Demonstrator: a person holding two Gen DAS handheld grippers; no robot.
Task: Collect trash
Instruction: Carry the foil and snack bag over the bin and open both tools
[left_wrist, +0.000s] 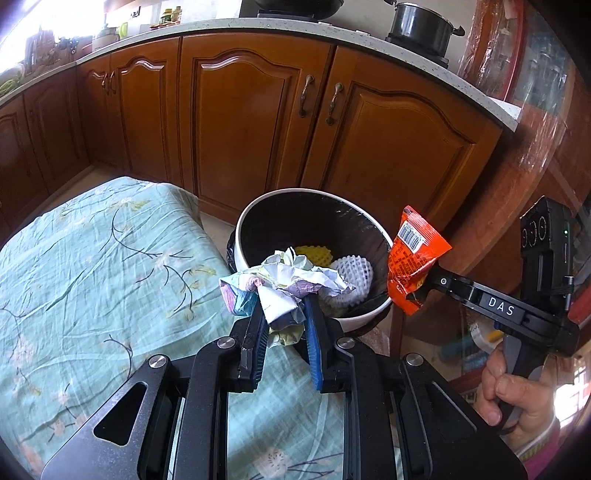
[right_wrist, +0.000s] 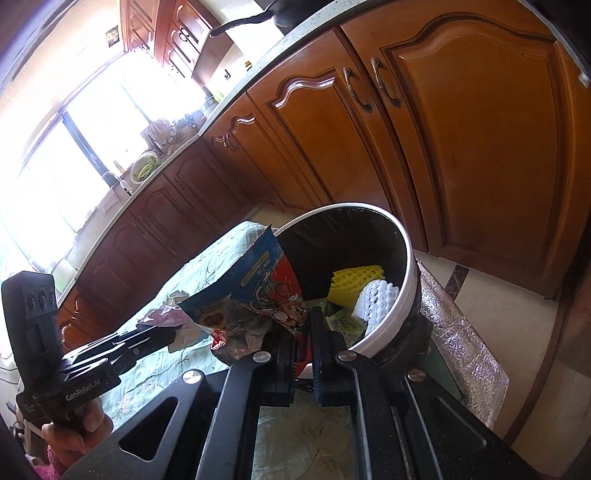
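Observation:
My left gripper (left_wrist: 284, 308) is shut on a crumpled wad of printed paper (left_wrist: 291, 280), held just before the near rim of a white bin (left_wrist: 295, 191) with a black liner. My right gripper (right_wrist: 303, 328) is shut on an orange and blue snack wrapper (right_wrist: 258, 291), which hangs at the bin's (right_wrist: 410, 258) near edge. The left wrist view shows that wrapper (left_wrist: 413, 254) and the right gripper (left_wrist: 423, 286) on the bin's right side. In the right wrist view the left gripper (right_wrist: 171, 334) holds the paper wad (right_wrist: 166, 314) to the left. A yellow foam net (right_wrist: 354, 282) and a white foam net (right_wrist: 376, 299) lie inside the bin.
A table under a green floral cloth (left_wrist: 92, 258) lies left of the bin. Brown cabinet doors (left_wrist: 240, 122) stand close behind it, under a counter with a black pot (left_wrist: 421, 26). Foil-covered matting (right_wrist: 465, 332) lies to the bin's right. A person's hand (left_wrist: 513, 398) grips the right handle.

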